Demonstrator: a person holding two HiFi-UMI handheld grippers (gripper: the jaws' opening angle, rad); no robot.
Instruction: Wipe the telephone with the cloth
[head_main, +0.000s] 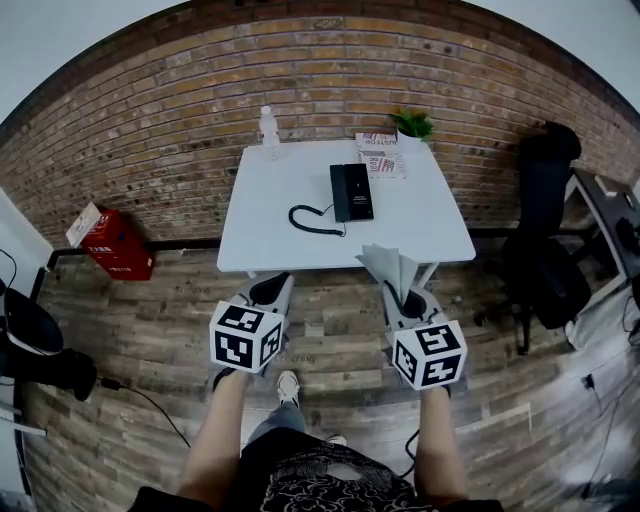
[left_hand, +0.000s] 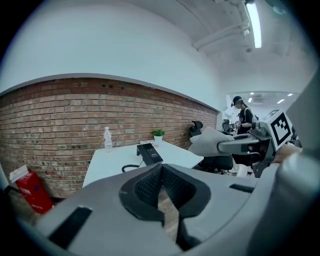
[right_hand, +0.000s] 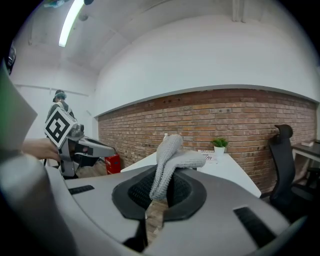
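- Head view: white table (head_main: 280, 215) against a brick wall (head_main: 150, 130), seen from above, with both tongs held low in front of it, over the wood floor.
- Telephone (head_main: 351, 191) is black and lies flat at upper centre of the frame, about mid-table. Its coiled cord (head_main: 312, 222) loops to its left.
- Left tongs (head_main: 268, 290) sit lower left of centre. The left gripper view shows the tips meeting with nothing pinched, and only a slit of floor behind them.
- Right tongs (head_main: 405, 297) sit lower right of centre, clamped on the grey cloth (head_main: 392, 265), which sticks up and flops over at the near table edge, well apart from the telephone.
- Only the right gripper view shows the cloth's knit texture and the fold caught between the pads. There the cloth covers the middle of the table.
- Left gripper view shows the telephone's tilted side profile and, at right of frame, the other tongs with the cloth.
- Table's far edge: water bottle (head_main: 268, 127), potted plant (head_main: 413, 124), printed papers (head_main: 380, 153).
- Red box (head_main: 110, 243) lies on the floor at left, and a black office chair (head_main: 545, 230) stands at right.
- Both gripper views catch a person (left_hand: 242, 115) in a cap far back. The head view does not.
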